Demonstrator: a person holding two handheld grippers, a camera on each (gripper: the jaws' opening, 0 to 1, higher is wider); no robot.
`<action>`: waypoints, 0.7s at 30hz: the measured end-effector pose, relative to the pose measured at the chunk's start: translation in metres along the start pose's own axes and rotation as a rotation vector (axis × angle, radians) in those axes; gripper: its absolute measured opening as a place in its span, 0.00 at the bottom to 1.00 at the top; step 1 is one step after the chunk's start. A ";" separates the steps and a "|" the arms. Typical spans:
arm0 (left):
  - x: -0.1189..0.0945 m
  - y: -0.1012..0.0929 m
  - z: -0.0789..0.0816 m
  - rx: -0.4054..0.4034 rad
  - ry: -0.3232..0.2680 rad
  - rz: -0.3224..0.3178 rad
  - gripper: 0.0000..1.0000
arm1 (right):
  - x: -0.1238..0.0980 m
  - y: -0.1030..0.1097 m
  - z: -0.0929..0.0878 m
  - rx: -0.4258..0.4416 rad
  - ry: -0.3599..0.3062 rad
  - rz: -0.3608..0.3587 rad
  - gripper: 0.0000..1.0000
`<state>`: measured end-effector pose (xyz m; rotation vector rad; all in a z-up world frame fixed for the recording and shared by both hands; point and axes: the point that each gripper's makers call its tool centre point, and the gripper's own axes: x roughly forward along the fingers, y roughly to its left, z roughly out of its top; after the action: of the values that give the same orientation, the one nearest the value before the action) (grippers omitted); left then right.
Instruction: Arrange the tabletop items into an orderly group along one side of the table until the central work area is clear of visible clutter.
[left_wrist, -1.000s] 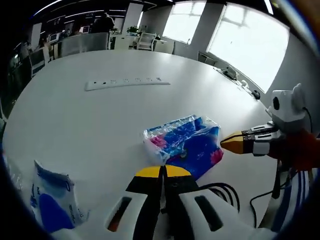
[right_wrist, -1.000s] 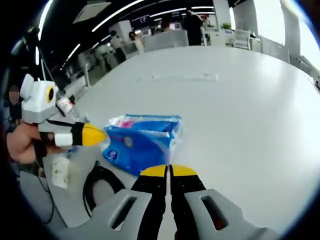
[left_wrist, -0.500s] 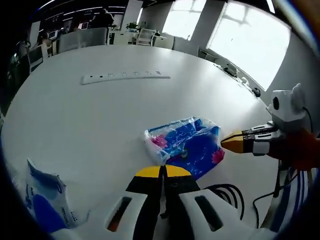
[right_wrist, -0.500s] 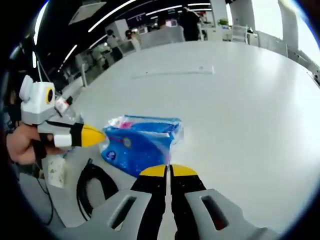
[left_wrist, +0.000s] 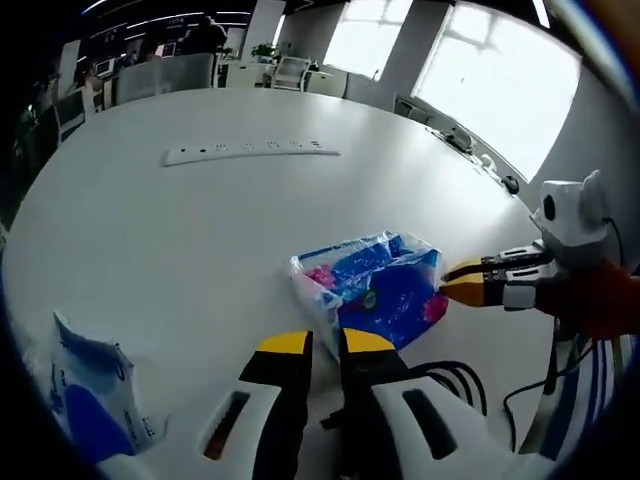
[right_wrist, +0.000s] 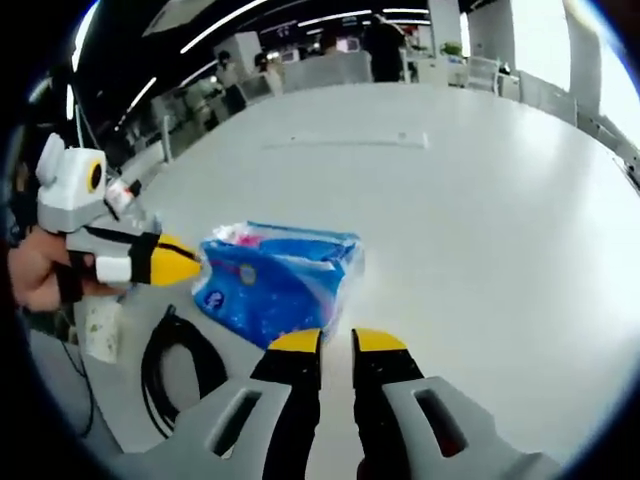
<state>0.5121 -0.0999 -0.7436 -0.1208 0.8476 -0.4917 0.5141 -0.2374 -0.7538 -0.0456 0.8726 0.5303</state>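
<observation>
Approach is the step in hand: my left gripper (left_wrist: 313, 343) and right gripper (right_wrist: 339, 340), fingers slightly apart (holding nothing), flank the blue tissue pack (left_wrist: 372, 287) near the surface's (left_wrist: 200, 230) edge, awaiting a grasp.

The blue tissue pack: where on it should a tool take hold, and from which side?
Probably across one short end of the blue tissue pack, where the clear wrap gathers into a pinchable edge. The pack lies flat on the white table, so its broad top looks too wide for the jaws. The left tool, slightly open, already faces the near end; coming in low and level from there seems simplest.
</observation>
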 end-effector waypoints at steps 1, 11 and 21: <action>-0.002 0.000 0.000 -0.001 -0.001 0.000 0.09 | -0.001 -0.001 0.000 -0.003 0.002 -0.003 0.10; -0.025 0.006 0.006 -0.002 -0.027 0.016 0.10 | -0.012 0.002 0.006 -0.012 -0.009 -0.015 0.09; -0.061 0.018 0.006 -0.008 -0.060 0.041 0.10 | -0.024 0.022 0.024 -0.034 -0.041 -0.012 0.09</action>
<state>0.4894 -0.0568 -0.7028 -0.1246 0.7924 -0.4444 0.5090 -0.2226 -0.7164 -0.0706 0.8227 0.5334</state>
